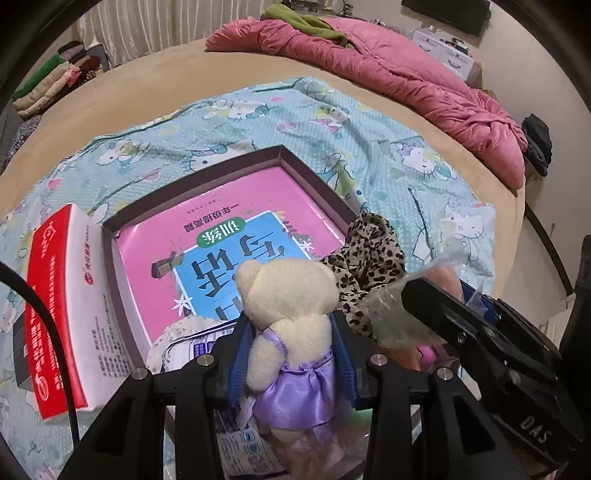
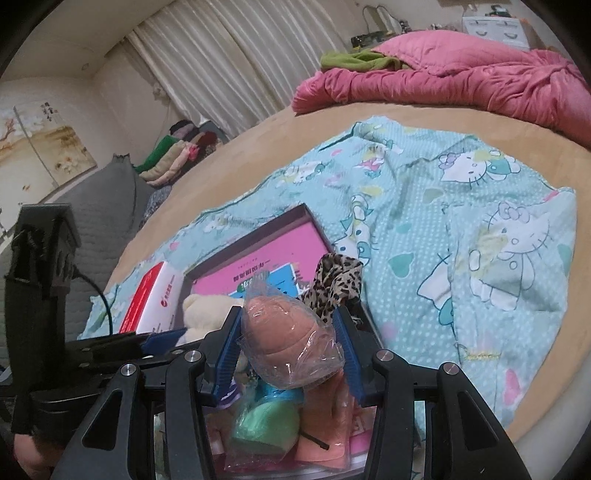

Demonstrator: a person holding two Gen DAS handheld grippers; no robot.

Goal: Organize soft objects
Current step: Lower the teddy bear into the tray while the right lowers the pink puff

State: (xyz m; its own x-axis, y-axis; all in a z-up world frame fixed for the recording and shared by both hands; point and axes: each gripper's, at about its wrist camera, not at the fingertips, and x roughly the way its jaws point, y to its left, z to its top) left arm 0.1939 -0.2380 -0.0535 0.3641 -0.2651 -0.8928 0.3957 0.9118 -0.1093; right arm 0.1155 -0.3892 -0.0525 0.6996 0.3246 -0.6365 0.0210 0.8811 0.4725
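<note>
My left gripper (image 1: pixel 291 332) is shut on a cream teddy bear (image 1: pixel 291 295) in a purple satin dress, held over the near end of a dark shallow box (image 1: pixel 280 153). The box holds a pink and blue book (image 1: pixel 229 236). My right gripper (image 2: pixel 288 332) is shut on an orange carrot plush wrapped in clear plastic (image 2: pixel 291 332), beside the bear (image 2: pixel 201 308). A leopard-print cloth (image 1: pixel 369 258) hangs over the box's right rim; it also shows in the right wrist view (image 2: pixel 334 284). The right gripper's body (image 1: pixel 480 325) shows at the right of the left wrist view.
A red and white carton (image 1: pixel 70 295) lies left of the box on a Hello Kitty sheet (image 2: pixel 480 240). A pink quilt (image 1: pixel 406 74) with a green cloth (image 1: pixel 303 18) lies at the far bed edge. Folded clothes (image 2: pixel 173 155) are stacked far left. Small packets (image 1: pixel 199 343) lie under the grippers.
</note>
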